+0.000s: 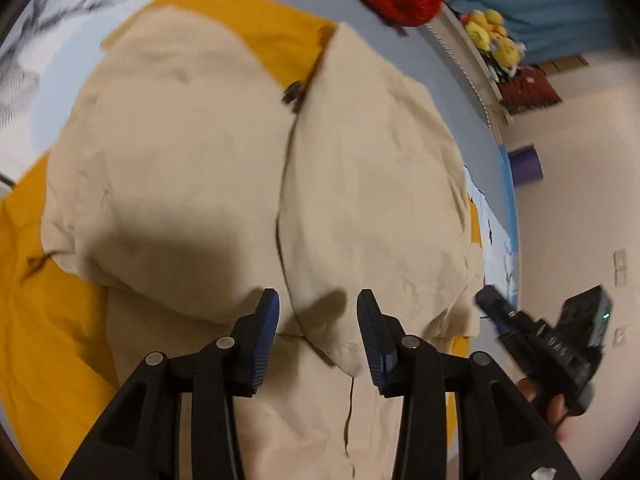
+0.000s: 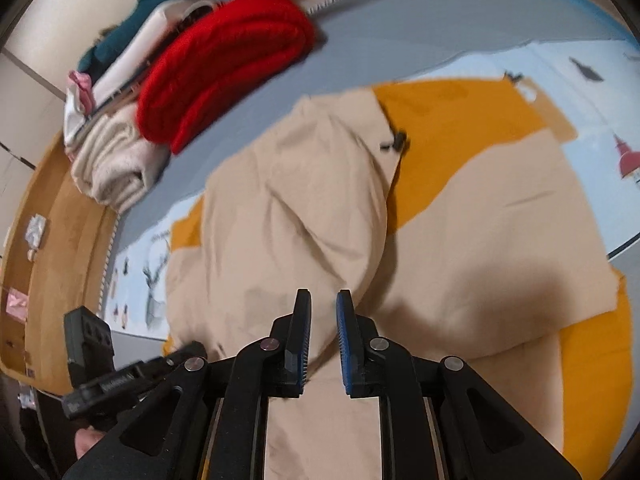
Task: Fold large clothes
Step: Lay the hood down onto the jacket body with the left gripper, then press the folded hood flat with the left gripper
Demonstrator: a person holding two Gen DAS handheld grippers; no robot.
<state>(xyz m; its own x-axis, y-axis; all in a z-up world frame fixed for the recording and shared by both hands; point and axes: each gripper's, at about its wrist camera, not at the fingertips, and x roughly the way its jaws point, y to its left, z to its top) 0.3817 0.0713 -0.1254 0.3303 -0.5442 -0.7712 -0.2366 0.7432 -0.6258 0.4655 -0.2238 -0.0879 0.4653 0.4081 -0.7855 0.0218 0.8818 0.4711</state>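
A large beige garment with an orange lining (image 1: 192,168) lies spread on the bed, partly folded over itself, with a dark cord toggle (image 1: 294,94) near its far end. It also shows in the right wrist view (image 2: 288,216). My left gripper (image 1: 318,300) is open and empty, just above the near beige fold. My right gripper (image 2: 324,300) is open with a narrow gap and holds nothing, hovering over the beige cloth. The right gripper also shows at the right edge of the left wrist view (image 1: 490,300).
A folded red knit (image 2: 224,64) lies on a stack of folded clothes, with a cream knit (image 2: 116,168) beneath, at the bed's far left. The bed sheet (image 2: 500,48) is grey and pale blue with prints. Yellow plush toys (image 1: 496,36) sit on a shelf.
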